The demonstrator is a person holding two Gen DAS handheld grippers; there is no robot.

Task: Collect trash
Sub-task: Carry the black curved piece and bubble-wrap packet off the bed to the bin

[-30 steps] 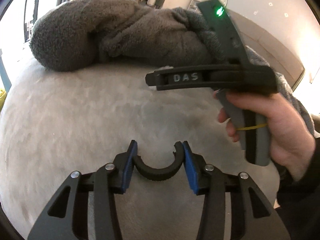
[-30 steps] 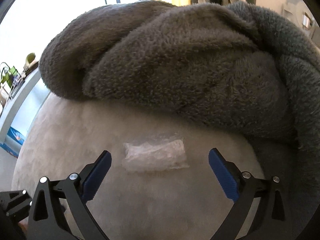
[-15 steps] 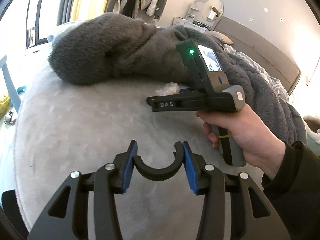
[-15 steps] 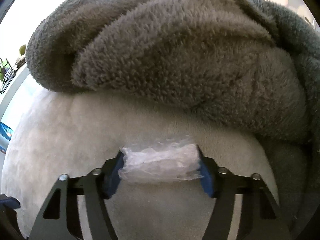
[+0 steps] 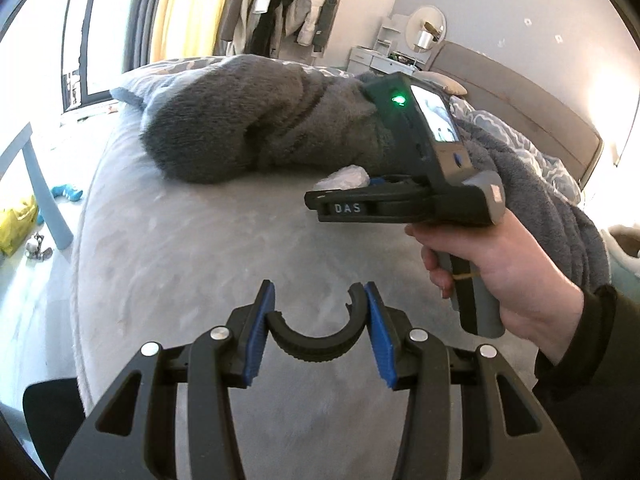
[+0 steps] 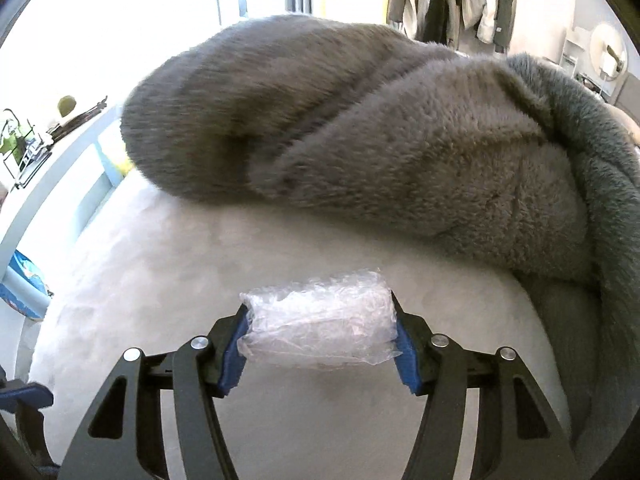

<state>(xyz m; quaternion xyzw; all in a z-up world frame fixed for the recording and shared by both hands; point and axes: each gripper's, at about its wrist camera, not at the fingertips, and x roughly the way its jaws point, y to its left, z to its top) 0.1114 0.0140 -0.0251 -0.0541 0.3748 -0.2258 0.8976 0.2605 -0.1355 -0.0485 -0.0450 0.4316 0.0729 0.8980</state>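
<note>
My right gripper (image 6: 320, 332) is shut on a crumpled clear plastic wrapper (image 6: 320, 326) and holds it just above the pale grey bed cover (image 6: 180, 264). The wrapper also shows in the left wrist view (image 5: 348, 176) as a white lump ahead of the right gripper's black body (image 5: 404, 200). My left gripper (image 5: 318, 332) is shut on a black curved plastic piece (image 5: 318, 340), a C-shaped clip with its open side up, and hangs over the bed's near part.
A fluffy dark grey blanket (image 6: 380, 140) is heaped just behind the wrapper and runs to the right. The bed's left edge (image 5: 86, 216) drops to a floor with a yellow bag (image 5: 16, 228), a blue toy (image 5: 66, 192) and a pale blue chair leg (image 5: 44, 192).
My right gripper closed on the wrapper and lifted it back from the blanket. The left gripper rose and pulled back, still holding the black clip.
</note>
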